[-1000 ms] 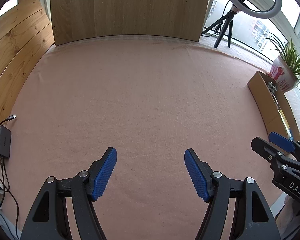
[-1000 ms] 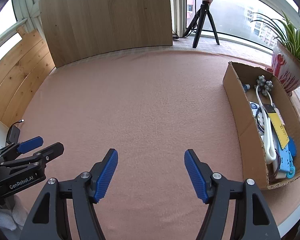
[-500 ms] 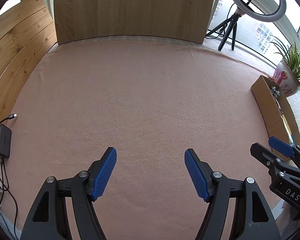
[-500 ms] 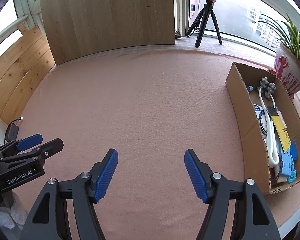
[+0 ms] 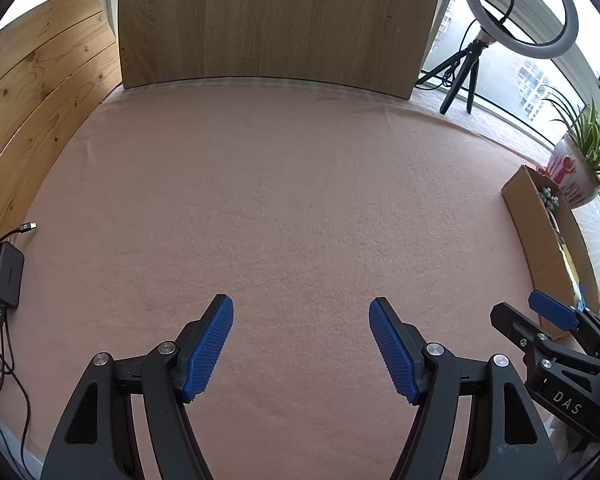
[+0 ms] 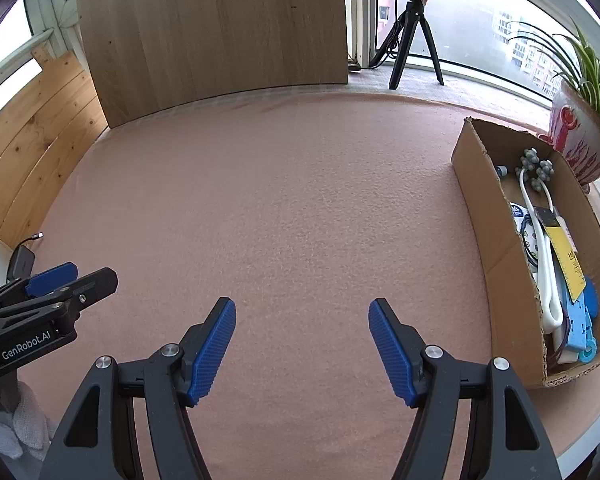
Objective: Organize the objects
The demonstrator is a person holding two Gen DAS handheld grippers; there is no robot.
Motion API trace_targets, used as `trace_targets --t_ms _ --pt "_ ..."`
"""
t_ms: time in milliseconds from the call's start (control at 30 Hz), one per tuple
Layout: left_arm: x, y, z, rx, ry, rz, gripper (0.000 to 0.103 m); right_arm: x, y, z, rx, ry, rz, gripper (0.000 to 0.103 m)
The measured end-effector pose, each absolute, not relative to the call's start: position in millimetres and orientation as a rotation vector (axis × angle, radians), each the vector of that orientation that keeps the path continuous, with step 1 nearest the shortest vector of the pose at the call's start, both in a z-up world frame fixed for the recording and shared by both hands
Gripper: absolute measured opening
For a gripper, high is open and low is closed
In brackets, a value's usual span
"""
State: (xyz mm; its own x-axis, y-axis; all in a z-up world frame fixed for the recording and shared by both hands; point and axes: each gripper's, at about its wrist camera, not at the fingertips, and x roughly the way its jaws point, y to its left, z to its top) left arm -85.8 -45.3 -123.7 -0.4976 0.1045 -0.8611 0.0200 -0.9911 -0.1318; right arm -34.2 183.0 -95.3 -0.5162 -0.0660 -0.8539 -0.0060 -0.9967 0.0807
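- The left gripper (image 5: 301,344) has its blue fingers (image 5: 210,348) spread wide, with only pink counter (image 5: 284,208) between and ahead of them.
- The right gripper (image 6: 302,344) is spread wide too, holding nothing.
- Right of the right fingers sits the cardboard box (image 6: 496,248), already holding a white massager (image 6: 546,264) and yellow ruler (image 6: 566,256) (other items unclear).
- Beyond it stands a potted plant (image 6: 584,144).
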Motion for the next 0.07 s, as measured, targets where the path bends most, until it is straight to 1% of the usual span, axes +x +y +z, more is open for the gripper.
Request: trace_targets --t_ms 67 --pt "-85.5 -43.9 -125.0 -1.559 -0.164 2.681 0.075 -33.7 183.1 -95.4 1.527 -0.109 -2.702 0.065"
